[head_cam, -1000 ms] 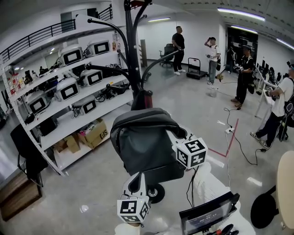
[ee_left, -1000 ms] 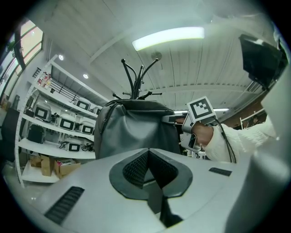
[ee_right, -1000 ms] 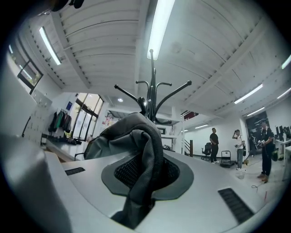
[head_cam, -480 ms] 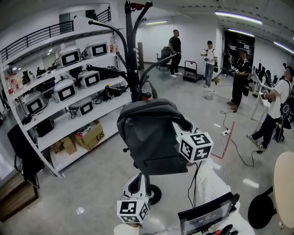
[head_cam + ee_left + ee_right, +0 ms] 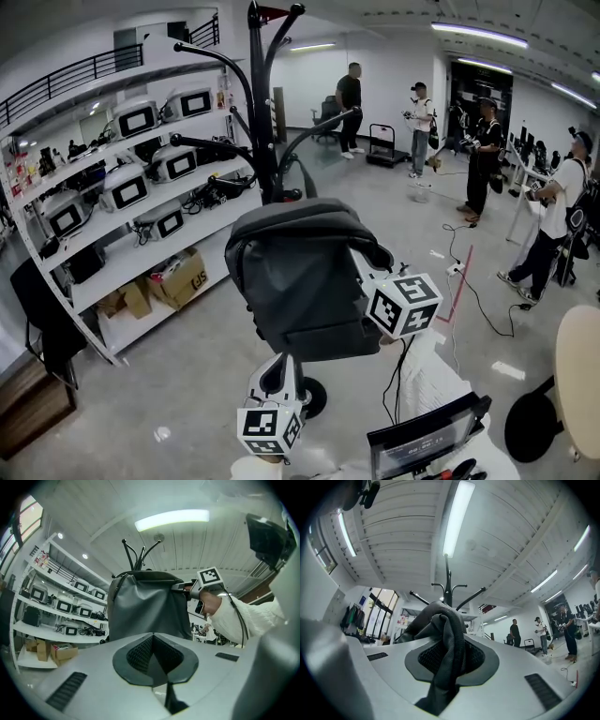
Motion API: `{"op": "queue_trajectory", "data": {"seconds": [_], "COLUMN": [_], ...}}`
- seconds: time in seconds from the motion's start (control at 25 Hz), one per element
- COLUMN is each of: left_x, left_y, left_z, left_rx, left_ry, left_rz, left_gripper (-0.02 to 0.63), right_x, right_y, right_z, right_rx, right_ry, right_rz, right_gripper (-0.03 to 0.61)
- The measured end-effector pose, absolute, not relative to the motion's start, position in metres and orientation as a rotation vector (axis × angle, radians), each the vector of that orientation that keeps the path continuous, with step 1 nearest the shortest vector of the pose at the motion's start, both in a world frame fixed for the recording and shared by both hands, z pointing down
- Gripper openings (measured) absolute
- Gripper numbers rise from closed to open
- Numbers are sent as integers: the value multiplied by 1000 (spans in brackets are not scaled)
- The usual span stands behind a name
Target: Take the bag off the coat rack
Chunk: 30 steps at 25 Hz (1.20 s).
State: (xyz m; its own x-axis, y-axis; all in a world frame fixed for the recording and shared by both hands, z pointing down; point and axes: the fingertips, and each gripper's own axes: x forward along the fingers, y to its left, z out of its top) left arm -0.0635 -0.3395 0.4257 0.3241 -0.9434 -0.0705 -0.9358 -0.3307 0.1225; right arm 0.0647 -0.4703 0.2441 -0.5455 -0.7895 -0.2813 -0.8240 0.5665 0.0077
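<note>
Rising a little over the last second, the bag hung by its strap, which the right gripper held in clenched jaws, just this side of the coat rack and seemingly lifted free of it; the left gripper waited below, jaws closed on nothing.

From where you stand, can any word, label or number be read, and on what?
Nothing reads clearly.
Cardboard box: dark print, too blurred.
Screen at the bottom edge: one line of characters, too small.
Marker cubes: black squares, no words.
</note>
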Motion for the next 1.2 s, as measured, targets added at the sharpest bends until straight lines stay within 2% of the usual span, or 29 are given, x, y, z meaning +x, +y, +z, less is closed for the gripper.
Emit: {"op": "queue_trajectory", "data": {"seconds": [0.48, 1.2], "left_x": [-52, -41], "left_y": [-323, -305], "left_z": [429, 439], "left_rx": [2528, 2516], "left_ry": [-1732, -1699], "left_rz": [-195, -153], "left_gripper": [2, 2], "right_x": [69, 66], "right_y": [-432, -386], "right_z": [256, 340], "right_rx": [-1322, -1324], "right_ry": [2557, 2632], "right_rz": [208, 111], "right_gripper": [71, 71]}}
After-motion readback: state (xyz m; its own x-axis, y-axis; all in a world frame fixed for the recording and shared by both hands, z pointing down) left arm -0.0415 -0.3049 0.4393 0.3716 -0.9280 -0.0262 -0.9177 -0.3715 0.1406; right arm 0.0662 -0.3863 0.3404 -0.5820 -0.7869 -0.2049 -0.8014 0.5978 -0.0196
